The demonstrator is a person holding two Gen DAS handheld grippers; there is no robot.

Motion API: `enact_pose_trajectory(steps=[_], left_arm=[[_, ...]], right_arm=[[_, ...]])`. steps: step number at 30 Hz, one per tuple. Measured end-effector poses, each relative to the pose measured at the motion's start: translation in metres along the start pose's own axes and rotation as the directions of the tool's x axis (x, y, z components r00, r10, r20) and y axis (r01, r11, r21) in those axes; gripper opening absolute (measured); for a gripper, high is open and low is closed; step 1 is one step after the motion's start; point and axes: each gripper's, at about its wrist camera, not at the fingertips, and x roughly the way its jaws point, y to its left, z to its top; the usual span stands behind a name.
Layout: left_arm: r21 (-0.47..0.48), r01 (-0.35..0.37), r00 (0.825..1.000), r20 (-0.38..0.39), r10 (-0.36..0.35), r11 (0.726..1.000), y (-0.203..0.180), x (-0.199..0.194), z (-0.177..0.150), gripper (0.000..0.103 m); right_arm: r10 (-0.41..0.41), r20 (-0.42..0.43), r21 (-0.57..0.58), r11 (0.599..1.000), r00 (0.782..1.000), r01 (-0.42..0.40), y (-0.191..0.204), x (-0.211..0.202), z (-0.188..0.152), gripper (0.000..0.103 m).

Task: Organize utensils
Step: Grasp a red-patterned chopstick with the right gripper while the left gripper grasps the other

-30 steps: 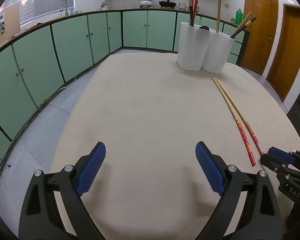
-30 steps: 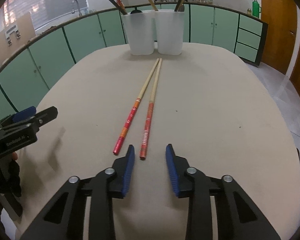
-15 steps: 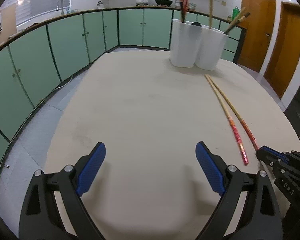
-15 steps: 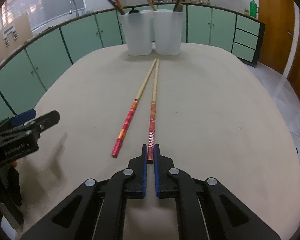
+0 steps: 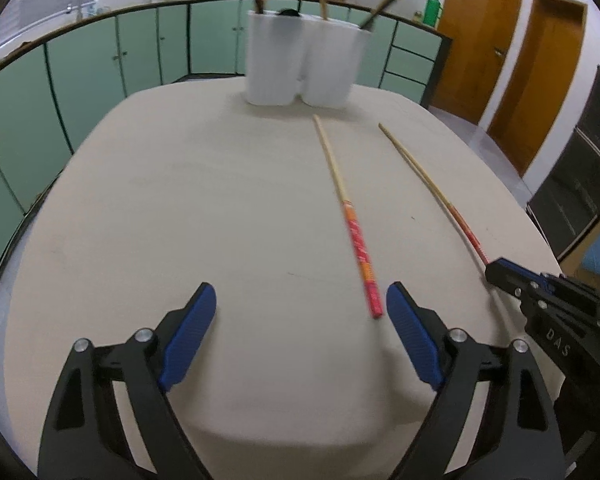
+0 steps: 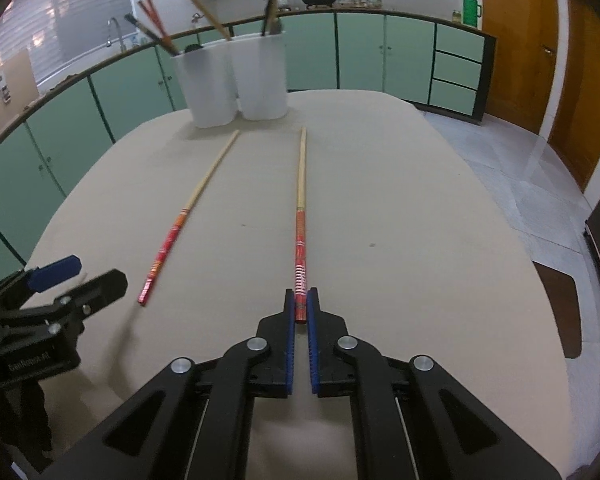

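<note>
My right gripper (image 6: 300,308) is shut on the red end of a long bamboo chopstick (image 6: 300,200) and holds it pointing toward the far end of the table; it also shows in the left wrist view (image 5: 428,184). A second matching chopstick (image 6: 192,208) lies on the beige table (image 6: 400,220), to the left; in the left wrist view (image 5: 346,212) its red end lies just inside my right finger. My left gripper (image 5: 300,320) is open and empty, low over the table. Two white utensil holders (image 6: 236,80) with several utensils stand at the far end.
Green kitchen cabinets (image 5: 100,64) curve around the back and left. Brown wooden doors (image 5: 492,36) stand at the right. The table's near edge (image 5: 300,448) runs just under my left gripper. The left gripper shows at the left in the right wrist view (image 6: 56,300).
My right gripper closed on one chopstick's red end and lifted it away to the right of the other. My left gripper moved right, toward the chopstick still lying on the table.
</note>
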Motion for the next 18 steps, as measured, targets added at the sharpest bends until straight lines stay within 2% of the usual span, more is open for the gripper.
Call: enact_pose_trajectory(steps=[4, 10, 14, 18], left_arm=[[0.01, -0.005, 1.0, -0.019, 0.005, 1.0, -0.01, 0.005, 0.0, 0.077], [0.036, -0.031, 0.999, -0.035, 0.032, 0.999, -0.019, 0.012, 0.003, 0.06], [0.039, -0.015, 0.999, -0.037, 0.017, 0.999, -0.025, 0.012, 0.004, 0.05], [0.035, -0.013, 0.999, -0.032, 0.014, 0.999, -0.028, 0.011, 0.004, 0.026]], right_arm=[[0.001, -0.003, -0.004, 1.0, 1.0, -0.001, -0.004, 0.001, 0.0, 0.006], [0.016, -0.011, 0.005, 1.0, 1.0, -0.016, -0.008, 0.003, -0.001, 0.006], [0.025, -0.015, 0.008, 1.0, 1.0, -0.025, -0.009, 0.004, -0.001, 0.006], [0.034, -0.018, 0.014, 0.999, 0.999, -0.033, -0.01, 0.004, -0.001, 0.006]])
